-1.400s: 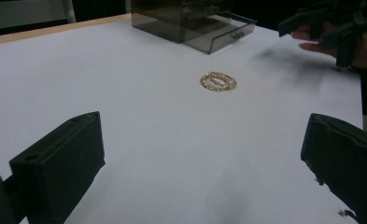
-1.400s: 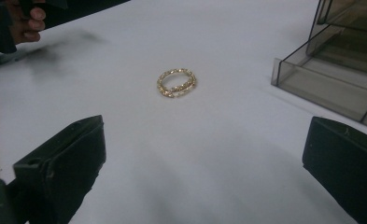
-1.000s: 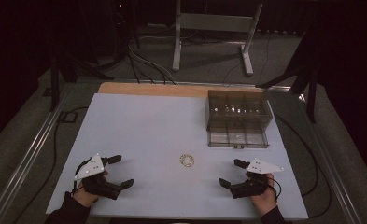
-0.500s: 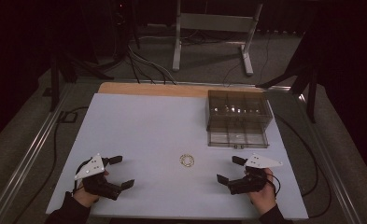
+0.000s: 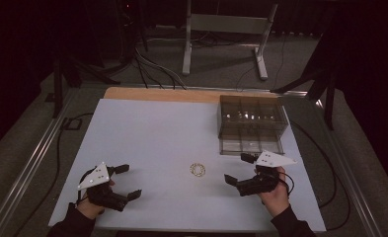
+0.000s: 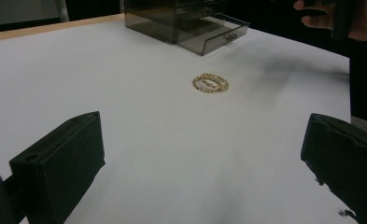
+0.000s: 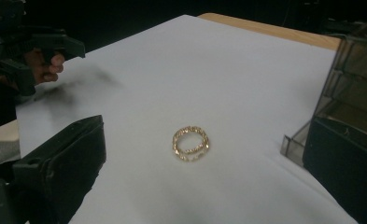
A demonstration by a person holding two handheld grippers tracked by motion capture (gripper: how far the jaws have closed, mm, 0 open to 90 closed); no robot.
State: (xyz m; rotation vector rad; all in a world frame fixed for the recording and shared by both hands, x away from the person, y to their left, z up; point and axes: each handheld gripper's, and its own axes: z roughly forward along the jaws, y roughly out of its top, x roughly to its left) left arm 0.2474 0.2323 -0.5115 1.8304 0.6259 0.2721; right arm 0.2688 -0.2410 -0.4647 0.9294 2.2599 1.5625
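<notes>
Right tool [image 5: 237, 170], jaws apart, now edged closer to gold bracelet [image 5: 197, 170] ahead of it on table [image 5: 152, 133]; pickup approaching.

The left gripper [image 5: 125, 181] is held low near the front left corner of the table, its jaws spread wide and pointed toward the middle. The right gripper [image 5: 237, 169] is held near the front right edge, jaws likewise spread wide, pointed leftward. Each is gripped by a hand entering from below.
</notes>
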